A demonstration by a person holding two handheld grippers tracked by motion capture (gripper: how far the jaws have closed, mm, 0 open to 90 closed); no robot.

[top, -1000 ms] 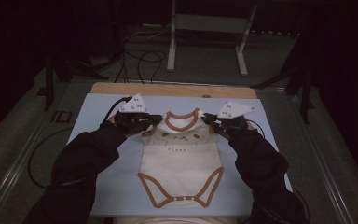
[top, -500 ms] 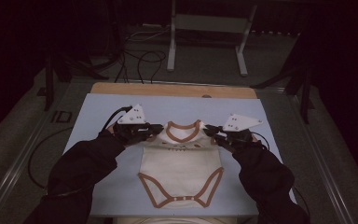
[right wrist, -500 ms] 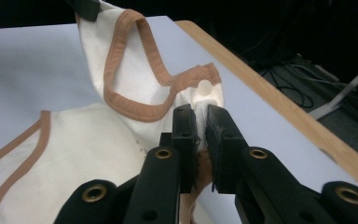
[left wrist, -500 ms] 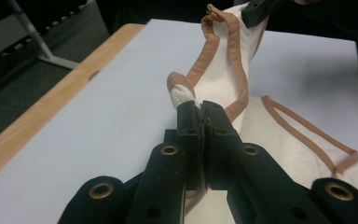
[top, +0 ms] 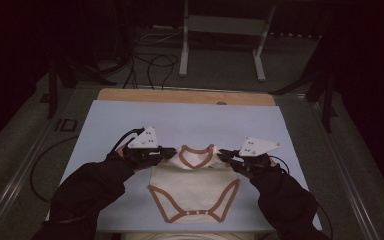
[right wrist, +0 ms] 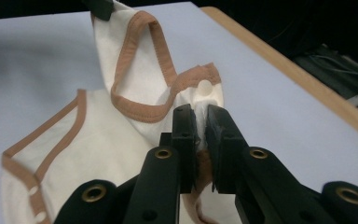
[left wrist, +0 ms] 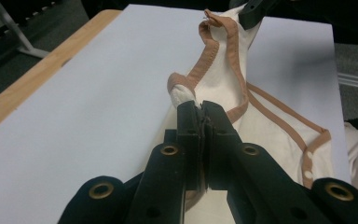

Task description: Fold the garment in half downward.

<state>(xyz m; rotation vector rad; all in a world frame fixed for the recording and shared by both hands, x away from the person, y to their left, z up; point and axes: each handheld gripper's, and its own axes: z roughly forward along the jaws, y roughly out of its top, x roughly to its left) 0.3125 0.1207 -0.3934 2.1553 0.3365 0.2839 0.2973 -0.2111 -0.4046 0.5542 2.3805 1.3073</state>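
A cream baby bodysuit [top: 195, 187] with brown trim lies on the pale blue table top [top: 195, 120], its snap end toward the near edge. My left gripper [top: 172, 152] is shut on the garment's left shoulder, and my right gripper [top: 222, 155] is shut on the right shoulder. In the left gripper view the black jaws pinch the cream cloth [left wrist: 223, 88] at the gripper tip [left wrist: 200, 109]. The right gripper view has the jaws closed at the tip [right wrist: 199, 114] on the bodysuit shoulder [right wrist: 140, 70], just below a white snap [right wrist: 206, 87]. The upper part is lifted and folding toward the lower part.
A wooden strip [top: 185, 96] runs along the table's far edge. Beyond it stand a metal stand [top: 222, 35] and loose cables [top: 150, 62] on the floor. Dark-sleeved forearms [top: 87, 192] come in from the bottom. Bare blue surface lies behind and beside the garment.
Both grippers have drawn toward the near edge and slightly down, carrying the bodysuit's shoulders with them, so the top of the garment now folds over its printed chest.
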